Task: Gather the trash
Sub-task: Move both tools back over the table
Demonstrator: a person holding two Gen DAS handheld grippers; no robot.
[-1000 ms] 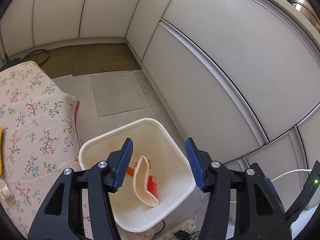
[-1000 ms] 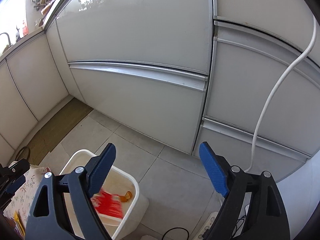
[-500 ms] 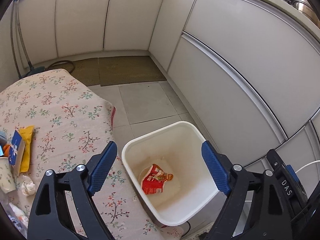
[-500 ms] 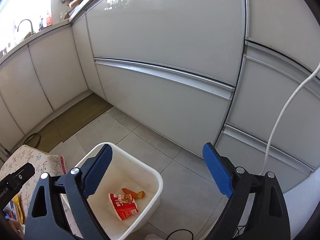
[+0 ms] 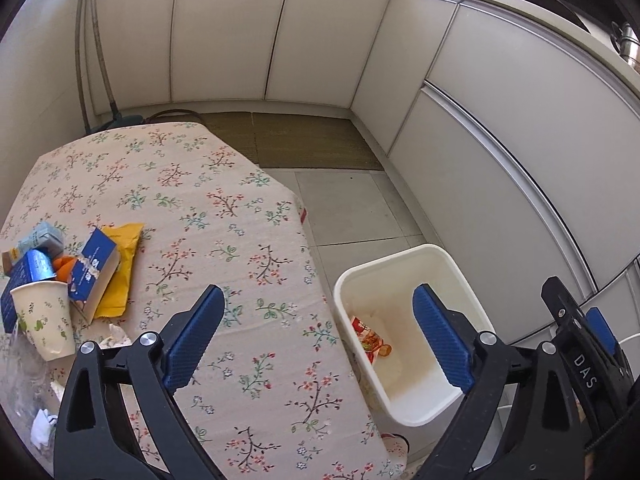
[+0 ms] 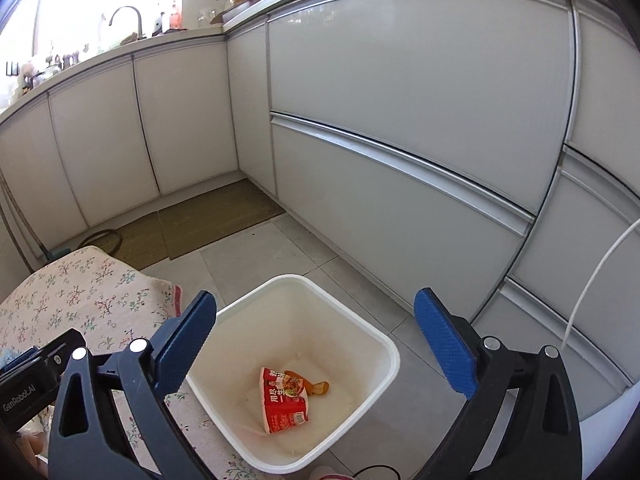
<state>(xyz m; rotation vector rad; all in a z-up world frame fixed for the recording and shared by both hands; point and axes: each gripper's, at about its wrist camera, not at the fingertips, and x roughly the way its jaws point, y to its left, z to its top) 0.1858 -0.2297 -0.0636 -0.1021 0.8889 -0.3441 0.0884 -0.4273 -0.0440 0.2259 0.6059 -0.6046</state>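
Observation:
A white bin (image 5: 400, 256) stands on the floor by the table's right edge, with a red wrapper (image 5: 366, 336) lying inside. My left gripper (image 5: 316, 320) hovers over the floral tablecloth (image 5: 200, 200), jaws opening, nothing between them. At the table's left lies a pile of trash: a paper cup (image 5: 44, 320), a blue carton (image 5: 94, 268), a yellow packet (image 5: 120, 264) and a crumpled tissue (image 5: 42, 428). My right gripper (image 6: 316, 320) hangs above the bin (image 6: 304, 280), jaws opening and empty. Below it lie the red wrapper (image 6: 282, 404) and an orange peel (image 6: 316, 388).
White kitchen cabinets (image 6: 400, 100) line the far side and the corner. A brown mat (image 5: 304, 144) lies on the tiled floor. Mop handles (image 5: 96, 48) lean in the left corner. A white cable (image 6: 592, 280) hangs at the right.
Both grippers have swung left, away from over the bin, and their jaws have widened. The red wrapper has dropped to the bin's bottom. The table and its trash pile came into the left view.

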